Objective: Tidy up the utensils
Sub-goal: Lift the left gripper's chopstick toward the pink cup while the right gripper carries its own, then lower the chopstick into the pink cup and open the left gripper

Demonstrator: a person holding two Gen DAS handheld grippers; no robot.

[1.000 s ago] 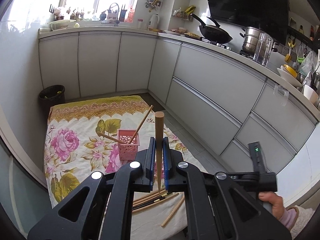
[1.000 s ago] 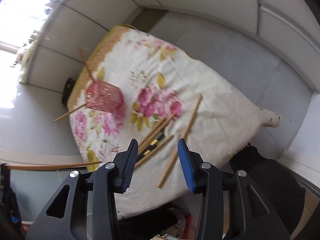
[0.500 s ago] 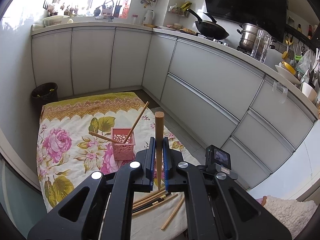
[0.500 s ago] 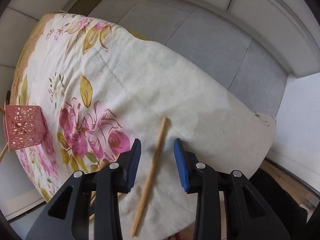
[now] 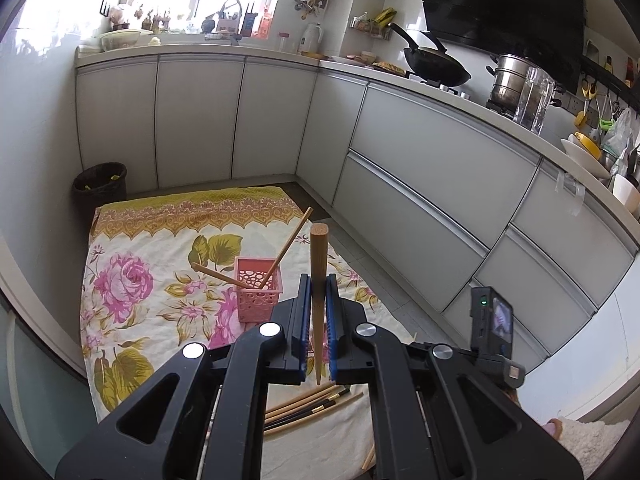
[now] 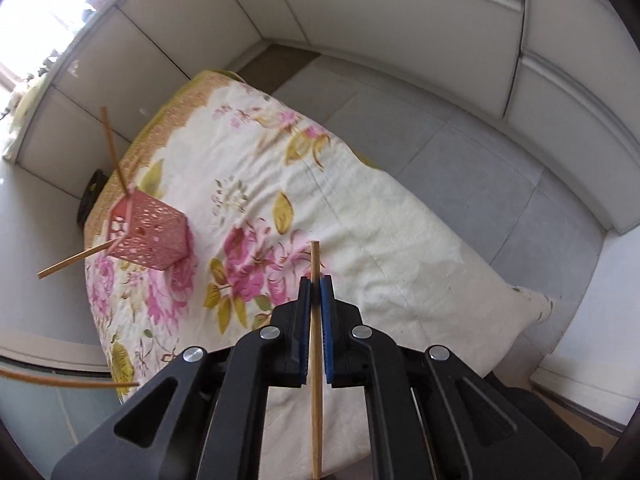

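Since a second ago the right gripper (image 6: 315, 280) has dropped over the lone pale wooden chopstick (image 6: 315, 360) and pressed its blue pads together on it; the left has barely shifted.

Left wrist view: left gripper (image 5: 319, 280) pinches a thick brown wooden stick (image 5: 318, 264), upright. Beyond it, a pink perforated plastic basket (image 5: 260, 296) stands on the floral cloth (image 5: 132, 280), two chopsticks leaning in it. Loose chopsticks (image 5: 308, 404) lie below the jaws.

Right wrist view: the clamped chopstick runs lengthwise between the pads. Basket (image 6: 152, 236) sits well apart, upper left, on the cloth (image 6: 360, 208).
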